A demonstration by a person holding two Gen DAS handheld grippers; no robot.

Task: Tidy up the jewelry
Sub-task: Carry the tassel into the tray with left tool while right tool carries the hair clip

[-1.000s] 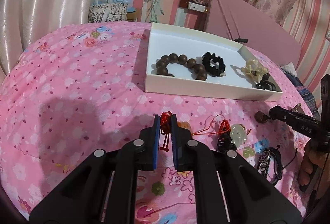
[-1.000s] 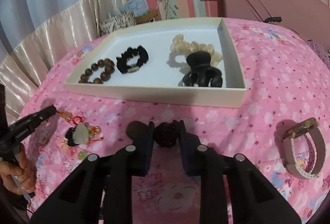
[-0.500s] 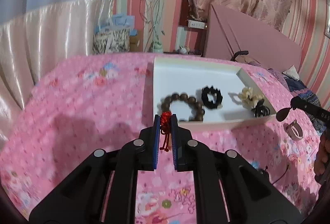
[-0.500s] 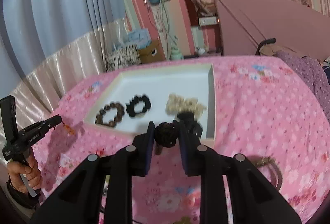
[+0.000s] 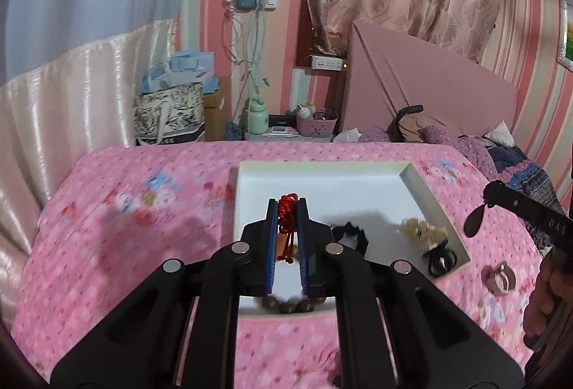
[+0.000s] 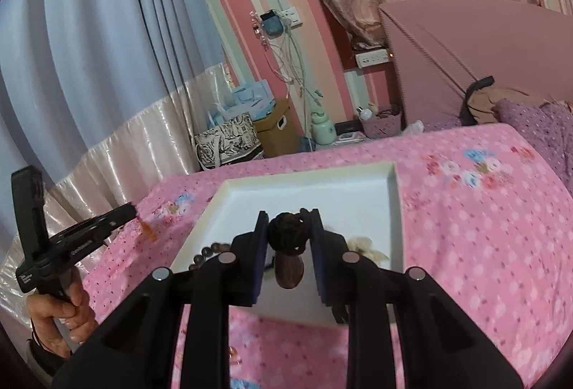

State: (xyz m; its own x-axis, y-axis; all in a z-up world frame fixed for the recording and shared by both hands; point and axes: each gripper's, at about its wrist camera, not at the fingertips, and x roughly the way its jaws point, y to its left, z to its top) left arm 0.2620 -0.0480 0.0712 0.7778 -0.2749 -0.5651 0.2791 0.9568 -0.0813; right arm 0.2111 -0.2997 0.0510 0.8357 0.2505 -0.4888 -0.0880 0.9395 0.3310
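My left gripper (image 5: 287, 206) is shut on a red knotted cord charm (image 5: 286, 210) with an amber bead hanging under it, held above the white tray (image 5: 322, 185). My right gripper (image 6: 289, 220) is shut on a dark braided knot pendant (image 6: 286, 233) with a brown oval stone dangling below, also held over the tray (image 6: 322, 195). In the tray lie a black scrunchie (image 5: 349, 235), a cream flower clip (image 5: 424, 233), a black claw clip (image 5: 442, 260) and a wooden bead bracelet (image 5: 290, 306), partly hidden by my fingers.
The tray sits on a pink floral bedspread (image 5: 143, 227). A pink watch (image 5: 499, 278) lies on the bed right of the tray. Beyond the bed's far edge are bags, a bottle and a basket. A pink headboard (image 5: 429, 84) stands at the back right.
Both grippers have risen from the bedspread with their pendants and moved forward over the tray. The other loose jewellery on the bed has dropped out of view.
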